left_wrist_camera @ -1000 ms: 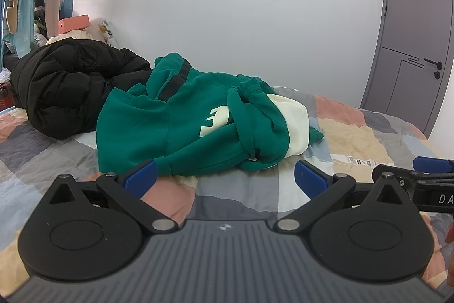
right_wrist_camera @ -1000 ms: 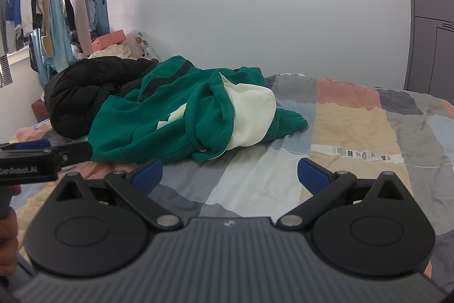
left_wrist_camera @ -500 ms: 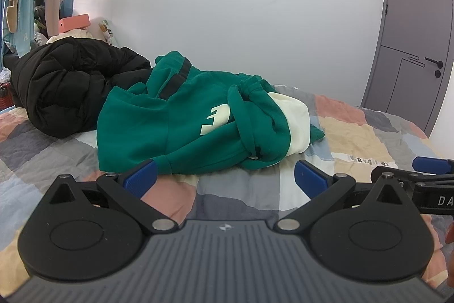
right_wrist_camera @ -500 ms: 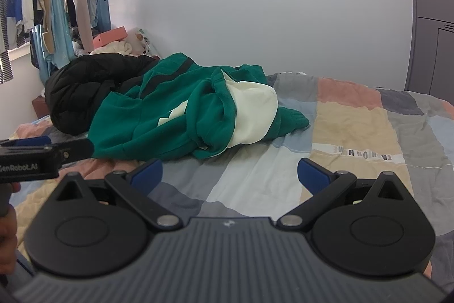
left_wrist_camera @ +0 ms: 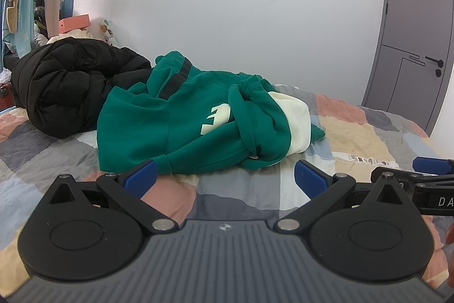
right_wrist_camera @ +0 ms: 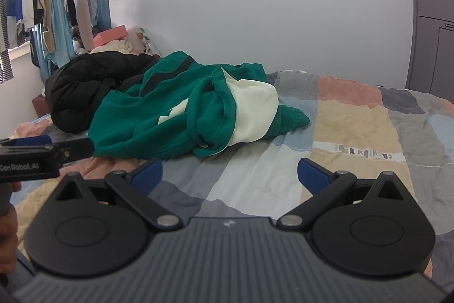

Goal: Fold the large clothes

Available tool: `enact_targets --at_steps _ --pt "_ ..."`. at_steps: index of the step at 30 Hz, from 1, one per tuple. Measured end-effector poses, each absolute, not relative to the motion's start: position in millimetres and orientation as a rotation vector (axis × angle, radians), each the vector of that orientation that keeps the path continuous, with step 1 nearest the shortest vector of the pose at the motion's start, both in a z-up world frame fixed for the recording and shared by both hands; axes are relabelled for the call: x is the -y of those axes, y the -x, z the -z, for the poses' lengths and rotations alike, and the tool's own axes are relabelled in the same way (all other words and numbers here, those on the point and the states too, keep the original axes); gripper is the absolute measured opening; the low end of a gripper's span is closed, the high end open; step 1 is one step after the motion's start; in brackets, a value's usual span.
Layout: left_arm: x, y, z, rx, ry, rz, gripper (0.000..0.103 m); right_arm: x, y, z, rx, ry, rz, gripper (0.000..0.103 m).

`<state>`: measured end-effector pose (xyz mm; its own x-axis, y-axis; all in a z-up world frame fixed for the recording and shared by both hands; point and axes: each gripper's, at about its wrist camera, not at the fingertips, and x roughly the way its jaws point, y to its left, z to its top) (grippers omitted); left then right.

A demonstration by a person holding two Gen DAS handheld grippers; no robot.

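Green hoodie crumpled on the patchwork bed, leaning against a black jacket on its left. Left claw and right claw both released, empty, near the hoodie.

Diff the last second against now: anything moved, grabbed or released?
Barely anything. The right tongs crept slightly toward the green hoodie, which looks a touch nearer in the right wrist view. Nothing grabbed or released: both tongs, left included, remain open and empty. Hoodie and black puffer jacket lie unchanged on the quilt.
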<state>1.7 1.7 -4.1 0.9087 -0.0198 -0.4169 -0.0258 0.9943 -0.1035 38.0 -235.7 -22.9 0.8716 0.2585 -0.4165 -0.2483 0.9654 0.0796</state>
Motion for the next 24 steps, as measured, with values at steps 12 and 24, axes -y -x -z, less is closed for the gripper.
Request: enact_targets --at_steps 12,24 --pt "-2.1 -2.2 5.9 -0.432 0.109 -0.004 0.103 234.4 -38.1 23.5 -0.442 -0.024 -0.27 0.103" --pt "-7.3 -7.3 11.6 -0.445 0.112 -0.019 0.103 230.9 -42.1 27.5 -0.454 -0.034 -0.273 0.103"
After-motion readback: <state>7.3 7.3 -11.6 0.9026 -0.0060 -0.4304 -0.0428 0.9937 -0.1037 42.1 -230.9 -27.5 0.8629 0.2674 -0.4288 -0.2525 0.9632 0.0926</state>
